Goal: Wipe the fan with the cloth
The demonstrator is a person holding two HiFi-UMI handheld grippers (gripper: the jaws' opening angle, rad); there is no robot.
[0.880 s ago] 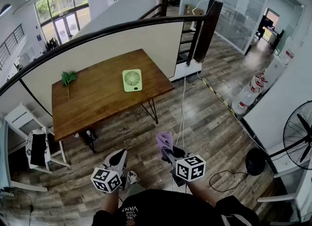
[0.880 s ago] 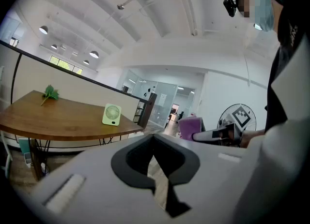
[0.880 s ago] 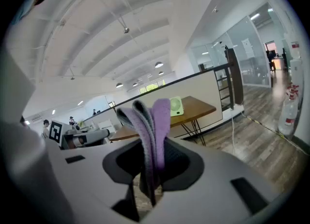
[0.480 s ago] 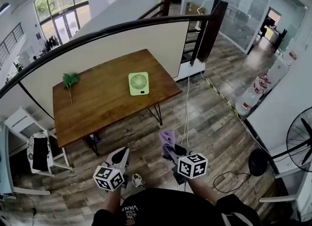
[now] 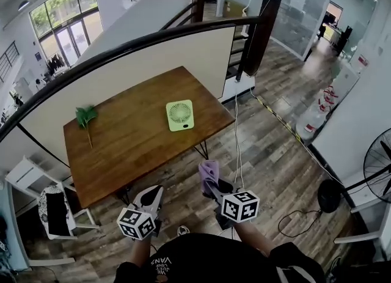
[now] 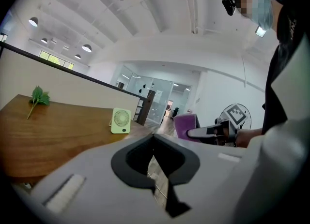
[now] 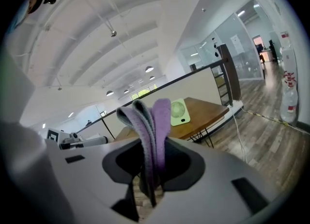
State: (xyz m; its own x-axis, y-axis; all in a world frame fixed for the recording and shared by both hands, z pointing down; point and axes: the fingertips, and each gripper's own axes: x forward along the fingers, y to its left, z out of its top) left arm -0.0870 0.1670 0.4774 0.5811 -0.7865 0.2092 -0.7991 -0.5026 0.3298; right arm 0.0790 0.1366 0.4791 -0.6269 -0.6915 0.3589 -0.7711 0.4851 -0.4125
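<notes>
A small light-green fan [image 5: 180, 115] stands upright on the wooden table [image 5: 122, 135], near its right end. It also shows as the fan [image 6: 120, 121] in the left gripper view and the fan [image 7: 178, 112] in the right gripper view. My right gripper [image 5: 209, 185] is shut on a folded purple cloth [image 5: 208, 172], and the cloth [image 7: 149, 126] sticks up between its jaws. My left gripper [image 5: 151, 197] is shut with nothing in it. Both grippers hang over the floor, well short of the table.
A green leafy sprig [image 5: 85, 116] lies on the table's far left. A railing and half wall [image 5: 153, 46] run behind the table. A cable [image 5: 237, 135] trails over the wooden floor. A white chair [image 5: 52, 208] stands at left, a floor fan [image 5: 379, 175] at right.
The view has advanced toward the table, so the fan and table sit lower and nearer the middle of the head view. Both grippers keep their pose, the cloth still held.
</notes>
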